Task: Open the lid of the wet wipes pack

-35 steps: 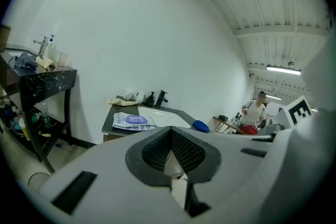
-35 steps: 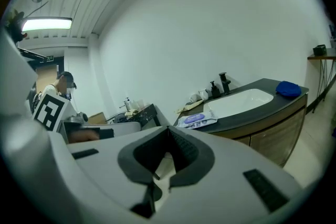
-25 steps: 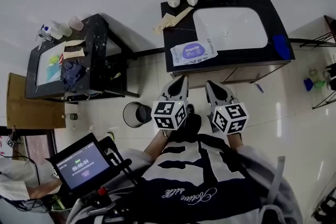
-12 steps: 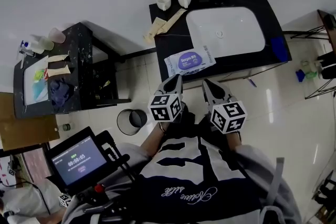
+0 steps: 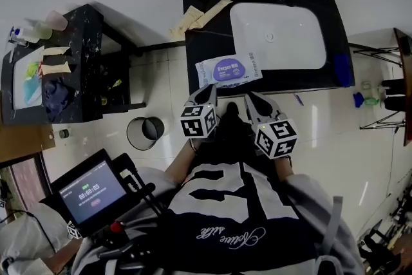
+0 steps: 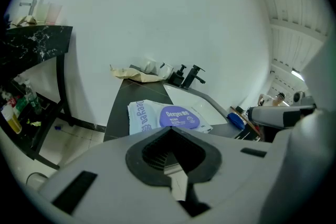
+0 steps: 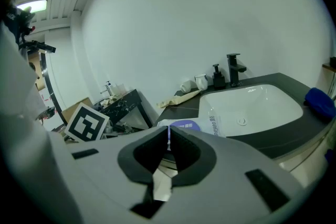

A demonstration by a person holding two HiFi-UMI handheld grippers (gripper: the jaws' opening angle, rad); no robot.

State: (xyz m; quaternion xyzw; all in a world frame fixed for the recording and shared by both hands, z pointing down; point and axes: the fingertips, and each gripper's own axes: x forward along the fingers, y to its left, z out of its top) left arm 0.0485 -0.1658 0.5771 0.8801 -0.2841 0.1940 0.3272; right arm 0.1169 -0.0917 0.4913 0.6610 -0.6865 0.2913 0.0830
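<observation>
Wet wipes pack (image 5: 229, 69) at counter (image 5: 206, 43) front edge, maybe flush; room behind.

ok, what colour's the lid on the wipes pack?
Purple lid on a pale white-blue wipes pack. It shows best in the left gripper view.

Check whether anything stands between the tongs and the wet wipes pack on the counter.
Nothing visible does. The wet wipes pack lies on the counter, left of the sink; the left tongs and right tongs, both shut and empty, hang just short of it.
</observation>
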